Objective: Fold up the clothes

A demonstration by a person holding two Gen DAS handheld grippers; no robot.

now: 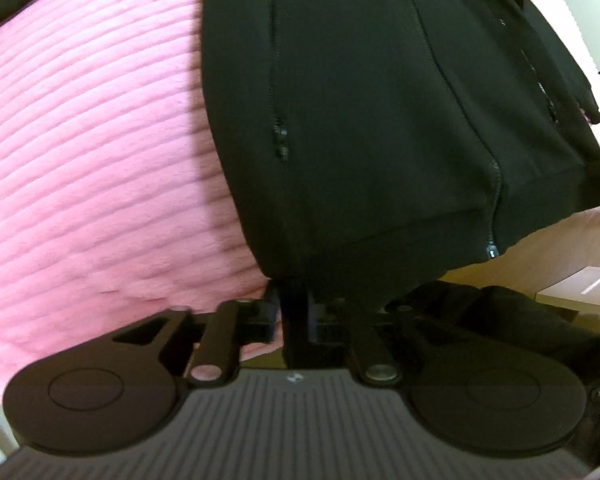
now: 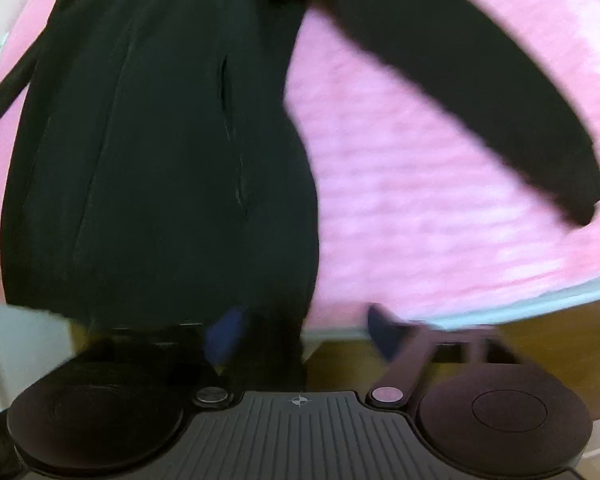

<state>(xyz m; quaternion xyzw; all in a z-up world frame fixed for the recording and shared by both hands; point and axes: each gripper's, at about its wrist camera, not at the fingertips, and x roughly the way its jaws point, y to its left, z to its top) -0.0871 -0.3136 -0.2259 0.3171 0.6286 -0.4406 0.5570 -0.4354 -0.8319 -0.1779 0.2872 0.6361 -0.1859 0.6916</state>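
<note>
Left gripper (image 1: 294, 304) pinches the jacket (image 1: 380, 120) hem between its jaws; right gripper (image 2: 300, 332) jaws spread wide at the hem, blurred.

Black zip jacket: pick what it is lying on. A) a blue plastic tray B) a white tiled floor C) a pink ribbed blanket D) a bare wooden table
C: the black zip jacket is spread over a pink ribbed blanket, which shows on both sides of it in the right wrist view, under the outstretched sleeve too.

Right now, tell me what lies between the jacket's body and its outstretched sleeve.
Only bare pink blanket separates the jacket's body from the sleeve, seen in the right wrist view.
</note>
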